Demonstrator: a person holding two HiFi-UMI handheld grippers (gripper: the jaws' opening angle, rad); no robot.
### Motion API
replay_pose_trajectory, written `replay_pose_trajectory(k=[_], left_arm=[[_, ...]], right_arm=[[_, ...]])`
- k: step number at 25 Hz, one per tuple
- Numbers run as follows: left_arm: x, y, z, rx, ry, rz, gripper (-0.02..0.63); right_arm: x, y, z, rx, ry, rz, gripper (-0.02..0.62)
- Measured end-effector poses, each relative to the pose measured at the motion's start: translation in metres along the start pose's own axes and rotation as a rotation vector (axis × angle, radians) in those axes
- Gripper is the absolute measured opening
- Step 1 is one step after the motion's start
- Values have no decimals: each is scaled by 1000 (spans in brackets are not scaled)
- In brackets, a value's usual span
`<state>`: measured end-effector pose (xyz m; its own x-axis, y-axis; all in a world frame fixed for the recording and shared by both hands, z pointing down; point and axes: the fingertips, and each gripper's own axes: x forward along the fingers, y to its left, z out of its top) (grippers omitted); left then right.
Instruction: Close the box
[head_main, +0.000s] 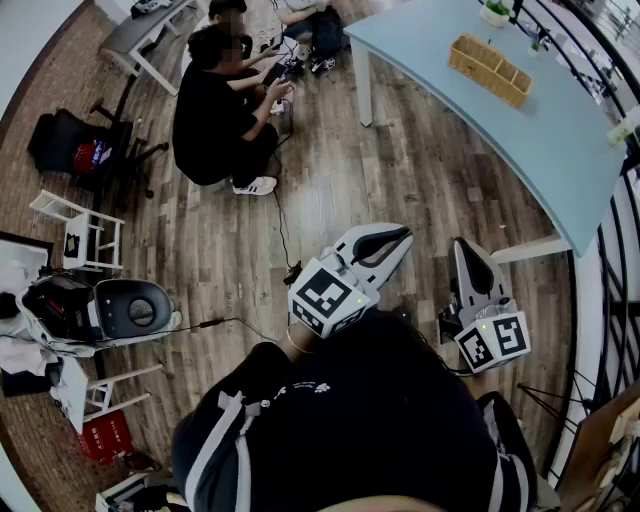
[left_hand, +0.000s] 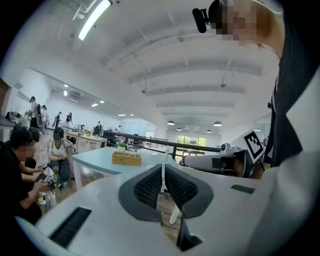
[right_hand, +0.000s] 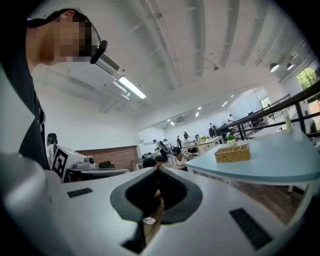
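A woven wicker box (head_main: 490, 68) with open compartments stands on the pale blue table (head_main: 560, 130), far ahead of me; it also appears as the wicker box (left_hand: 126, 158) and the wicker box (right_hand: 232, 153) in the two gripper views. My left gripper (head_main: 400, 240) is held close to my body over the wooden floor, shut with nothing between its jaws (left_hand: 163, 169). My right gripper (head_main: 465, 250) is beside it, also shut and empty (right_hand: 157, 171). Both are well short of the table and touch nothing.
Two people (head_main: 225, 100) sit on the floor to the far left. White chairs (head_main: 85, 230), a helmet-like device (head_main: 130, 310) and a cable (head_main: 280, 230) lie at the left. A black railing (head_main: 600, 60) runs behind the table.
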<state>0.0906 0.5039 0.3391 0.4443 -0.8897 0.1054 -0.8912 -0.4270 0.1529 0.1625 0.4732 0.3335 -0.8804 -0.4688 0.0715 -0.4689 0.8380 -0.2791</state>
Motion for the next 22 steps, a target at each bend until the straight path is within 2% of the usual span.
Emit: replay_pose_trajectory(k=[9, 14, 22], left_arm=[[1, 8, 7, 12, -12, 1, 26], [-7, 18, 9, 14, -10, 17, 26], [-25, 40, 10, 1, -17, 37, 26]], right_arm=[[9, -3, 5, -7, -13, -7, 0], [17, -2, 11, 31, -45, -6, 0], [38, 11, 9, 27, -32, -9, 0]])
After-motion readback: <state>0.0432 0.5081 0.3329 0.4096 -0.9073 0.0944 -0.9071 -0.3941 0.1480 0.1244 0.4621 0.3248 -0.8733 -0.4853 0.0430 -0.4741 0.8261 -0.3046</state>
